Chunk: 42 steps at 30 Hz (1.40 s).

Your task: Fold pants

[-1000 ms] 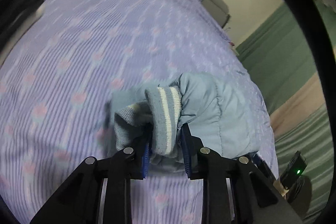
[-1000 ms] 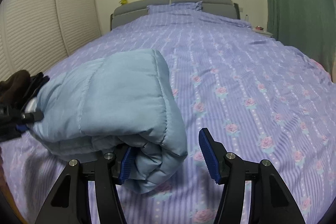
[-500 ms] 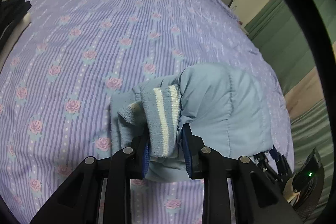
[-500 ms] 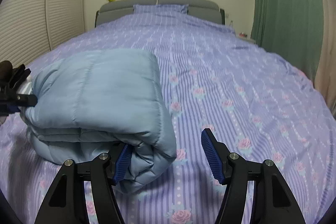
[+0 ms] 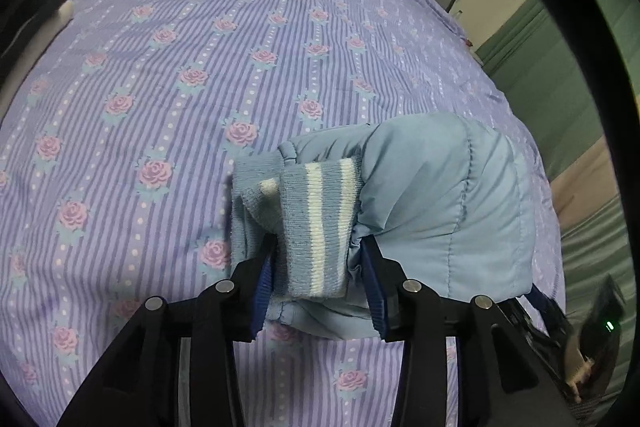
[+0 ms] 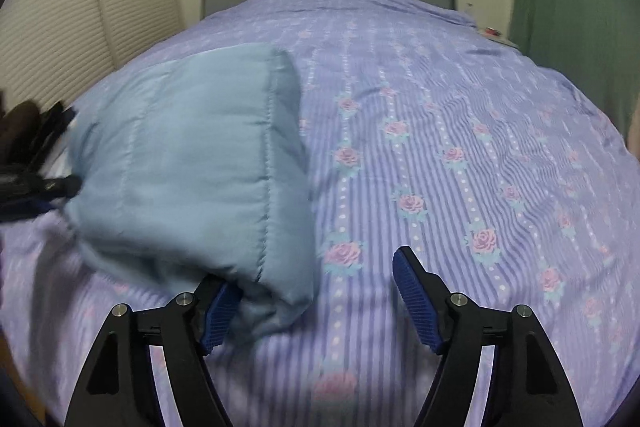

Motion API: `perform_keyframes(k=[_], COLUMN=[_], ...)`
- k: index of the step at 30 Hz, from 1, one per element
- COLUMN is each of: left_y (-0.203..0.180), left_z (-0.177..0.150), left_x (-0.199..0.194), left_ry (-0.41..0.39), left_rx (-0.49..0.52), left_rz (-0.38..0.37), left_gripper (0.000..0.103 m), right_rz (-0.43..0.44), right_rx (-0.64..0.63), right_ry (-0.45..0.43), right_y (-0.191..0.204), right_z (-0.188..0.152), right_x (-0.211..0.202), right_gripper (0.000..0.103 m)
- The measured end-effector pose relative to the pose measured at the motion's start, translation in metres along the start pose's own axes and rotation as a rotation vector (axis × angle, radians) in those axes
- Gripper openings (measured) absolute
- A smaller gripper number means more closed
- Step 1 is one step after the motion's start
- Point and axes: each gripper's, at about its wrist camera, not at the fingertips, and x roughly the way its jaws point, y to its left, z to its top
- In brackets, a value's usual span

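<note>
So the padded light-blue pants (image 5: 448, 203) are bundled up on the bed (image 5: 200, 75). The left tongs (image 5: 318, 287) are pinching the striped knit cuff (image 5: 316, 223) at one end. The right tongs (image 6: 316, 303) are spread wide, with only the left pad touching the other end. The bundle's long axis runs between the two tongs, so I'd guess the right side has to shift left to grab.

Dim, even light; fisheye-warped edges, slight motion blur.
</note>
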Motion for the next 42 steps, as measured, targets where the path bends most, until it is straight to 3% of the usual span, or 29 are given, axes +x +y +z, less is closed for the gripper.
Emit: perform_keyframes(k=[2, 4, 6, 8, 12, 14, 17, 21, 27, 36, 42], left_y=[-0.009, -0.014, -0.01, -0.002, 0.013, 0.013, 0.012, 0.01, 0.014, 0.028, 0.041], left_z=[-0.003, -0.005, -0.004, -0.004, -0.005, -0.006, -0.007, -0.008, -0.009, -0.022, -0.035], left_x=[-0.002, -0.004, -0.004, -0.003, -0.002, -0.002, -0.002, -0.001, 0.004, 0.009, 0.021], left_ry=[-0.013, -0.024, -0.018, -0.003, 0.014, 0.014, 0.016, 0.007, 0.015, 0.031, 0.039], left_rx=[0.033, 0.048, 0.02, -0.027, -0.078, -0.077, -0.067, -0.033, -0.063, -0.132, -0.225], left_rz=[0.035, 0.061, 0.049, 0.013, -0.038, -0.042, -0.041, 0.005, -0.021, -0.034, -0.114], left_gripper=[0.044, 0.046, 0.047, 0.048, 0.05, 0.051, 0.052, 0.064, 0.068, 0.082, 0.085], right_rz=[-0.024, -0.045, -0.043, -0.006, 0.19, 0.247, 0.306, 0.302, 0.305, 0.317, 0.326], right_rx=[-0.018, -0.038, -0.041, -0.003, 0.183, 0.255, 0.318, 0.349, 0.359, 0.362, 0.363], right_ry=[-0.022, -0.103, -0.223, -0.256, -0.179, -0.114, -0.088, -0.06, 0.02, 0.058, 0.064], right_y=[0.003, 0.006, 0.009, 0.007, -0.012, -0.016, -0.02, -0.019, -0.024, -0.026, -0.029], right_z=[-0.003, 0.0, 0.014, 0.032, 0.058, 0.058, 0.047, 0.033, 0.036, 0.03, 0.036], right_x=[-0.023, -0.045, -0.063, -0.059, -0.017, 0.008, 0.029, 0.043, 0.068, 0.078, 0.089], right_gripper=[0.072, 0.072, 0.074, 0.077, 0.077, 0.077, 0.077, 0.084, 0.089, 0.091, 0.091])
